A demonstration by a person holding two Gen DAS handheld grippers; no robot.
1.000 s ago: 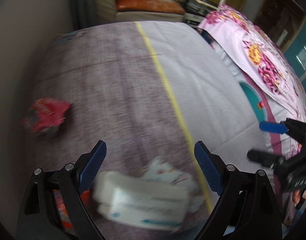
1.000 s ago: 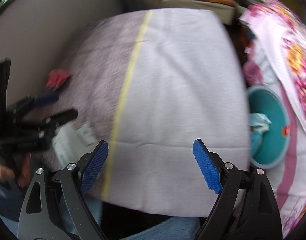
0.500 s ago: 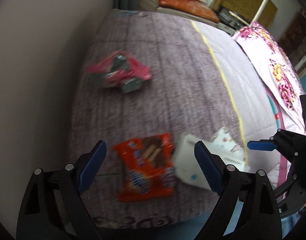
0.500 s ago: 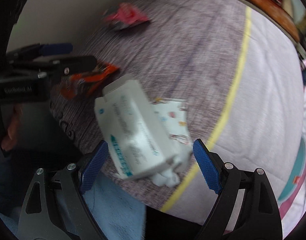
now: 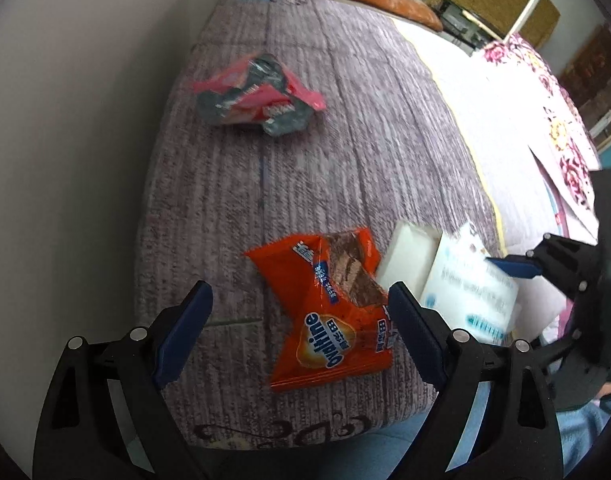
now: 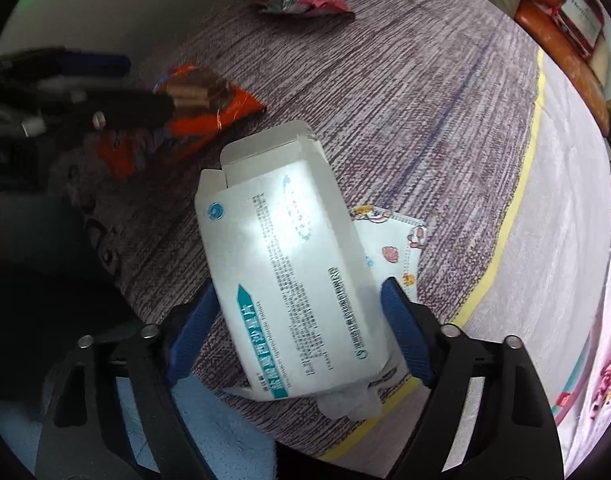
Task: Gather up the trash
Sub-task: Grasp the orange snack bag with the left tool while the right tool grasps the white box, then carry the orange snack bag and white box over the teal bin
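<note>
A white cardboard box (image 6: 289, 272) with teal print lies on the purple-grey bedspread (image 6: 405, 100). My right gripper (image 6: 298, 292) points down over it. Its jaws are closing, the box sits between them, and the blue pads stand right at the box's long sides. Under the box lie a cartoon-print paper (image 6: 397, 248) and a crumpled tissue (image 6: 349, 404). My left gripper (image 5: 299, 292) is open above an orange Ovaltine wrapper (image 5: 329, 312) and is not touching it. Farther up the bed lies a pink snack wrapper (image 5: 257, 96).
A pale wall (image 5: 85, 120) runs along the bed's left side. A floral quilt (image 5: 561, 136) lies at the right, with an orange cushion (image 5: 381, 4) beyond the bed's far end. Blue trousers (image 6: 209, 432) of the person show at the near edge. A yellow stripe (image 6: 517, 200) crosses the bedspread.
Both grippers swung left and came down over the bed's near corner. The right gripper's jaws have narrowed around the white box. The orange wrapper now lies between the left gripper's open jaws.
</note>
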